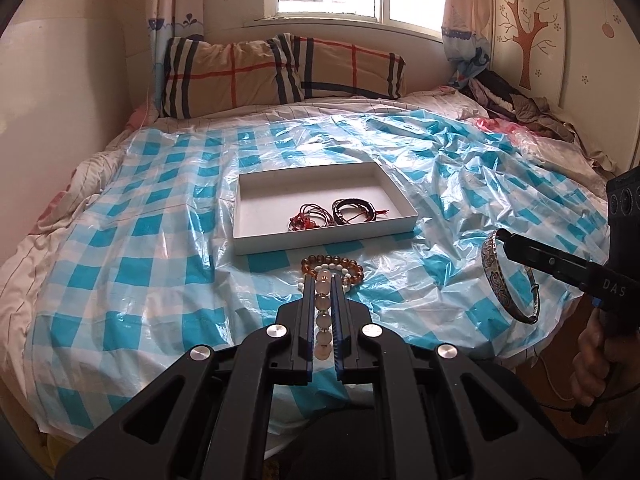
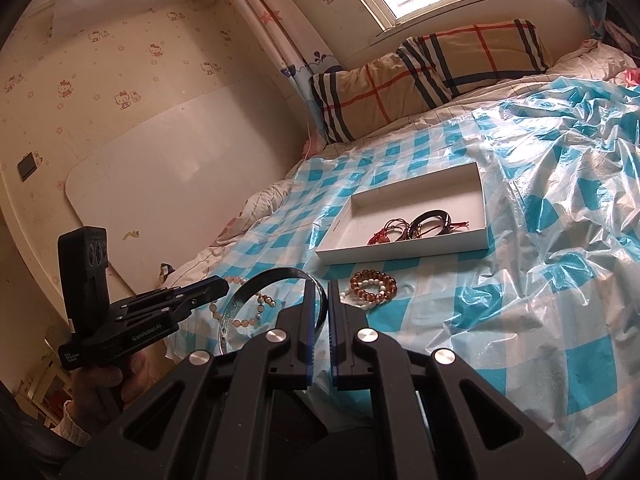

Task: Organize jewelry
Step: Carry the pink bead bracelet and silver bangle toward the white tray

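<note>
My left gripper [image 1: 323, 280] is shut on a pale pink bead bracelet [image 1: 323, 304] and holds it above the bed; it also shows in the right wrist view [image 2: 224, 286] with the beads [image 2: 240, 322] hanging below. My right gripper [image 2: 320, 286] is shut on a silver bangle [image 2: 240, 300], which hangs from its tip in the left wrist view [image 1: 496, 276]. An amber and white bead bracelet pile [image 1: 340, 268] [image 2: 372, 286] lies on the plastic sheet before a white tray [image 1: 256, 240] [image 2: 400, 254]. The tray holds red cord bracelets [image 1: 308, 218] and dark bracelets [image 1: 354, 210].
The bed is covered by a blue-and-white checked plastic sheet [image 1: 140, 248]. A plaid pillow [image 1: 280, 72] lies at the head under the window. Crumpled clothes [image 1: 516, 100] sit at the far right. A white board [image 2: 168, 184] leans on the left wall.
</note>
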A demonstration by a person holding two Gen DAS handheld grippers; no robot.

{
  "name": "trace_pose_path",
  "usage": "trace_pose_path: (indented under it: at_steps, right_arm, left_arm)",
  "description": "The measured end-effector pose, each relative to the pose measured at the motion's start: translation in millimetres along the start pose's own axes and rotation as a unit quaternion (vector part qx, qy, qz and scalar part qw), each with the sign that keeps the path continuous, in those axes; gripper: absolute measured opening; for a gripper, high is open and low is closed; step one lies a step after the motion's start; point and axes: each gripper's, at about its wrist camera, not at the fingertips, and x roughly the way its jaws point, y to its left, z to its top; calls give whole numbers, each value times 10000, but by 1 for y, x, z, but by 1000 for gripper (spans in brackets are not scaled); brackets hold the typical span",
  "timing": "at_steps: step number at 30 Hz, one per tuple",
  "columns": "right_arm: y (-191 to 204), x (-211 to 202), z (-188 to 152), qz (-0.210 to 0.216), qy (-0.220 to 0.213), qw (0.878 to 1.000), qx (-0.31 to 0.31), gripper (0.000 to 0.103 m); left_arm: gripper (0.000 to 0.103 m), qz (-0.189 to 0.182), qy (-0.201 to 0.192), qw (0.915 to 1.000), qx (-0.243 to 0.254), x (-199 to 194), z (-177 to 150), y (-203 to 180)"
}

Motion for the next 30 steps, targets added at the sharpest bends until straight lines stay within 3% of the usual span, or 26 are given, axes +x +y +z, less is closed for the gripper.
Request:
trace_pose_path:
  at_steps: [15,30]
  right_arm:
    - [4,-2,6,63,-104,9999,-17,7]
    - [14,-15,10,162,-288,9994,-114,8]
  left_arm:
    - [7,-171,-383,9983,-403,-5,0,20]
    - [7,-124,-555,9978,-349,-25,5,12]
